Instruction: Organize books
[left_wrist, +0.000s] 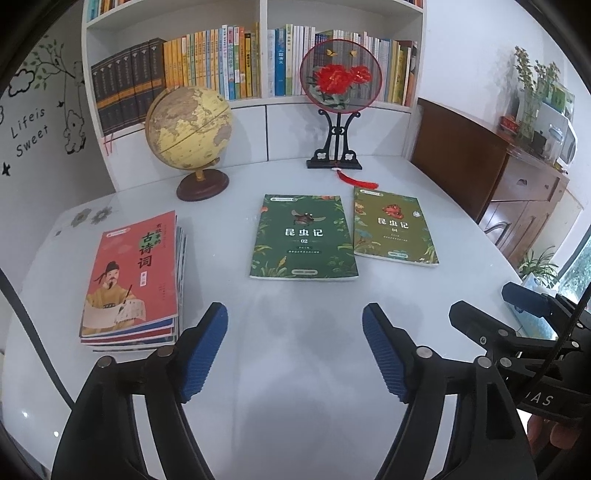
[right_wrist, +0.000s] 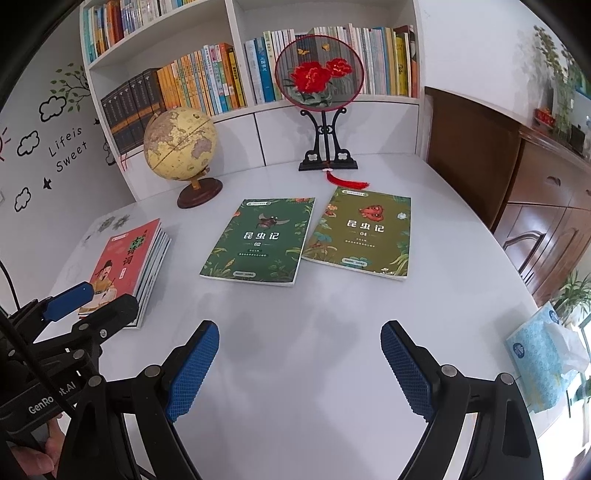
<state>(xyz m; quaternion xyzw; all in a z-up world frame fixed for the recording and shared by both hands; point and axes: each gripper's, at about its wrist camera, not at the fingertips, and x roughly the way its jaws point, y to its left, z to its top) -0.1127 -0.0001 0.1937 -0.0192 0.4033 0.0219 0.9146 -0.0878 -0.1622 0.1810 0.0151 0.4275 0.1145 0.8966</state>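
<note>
Left gripper (left_wrist: 295, 325) spread wide, gripping nothing, hovering nearer than the dark green book (left_wrist: 303, 236); right gripper (right_wrist: 300, 343) equally wide, empty, beside it.

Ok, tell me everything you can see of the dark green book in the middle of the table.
The dark green book is a thin paperback lying flat and closed, cover up, on the white table. The cover shows a beetle, leafy borders, white Chinese lettering and "02". In the right wrist view its right edge touches or slightly overlaps the olive book. Neither gripper touches it.
</note>
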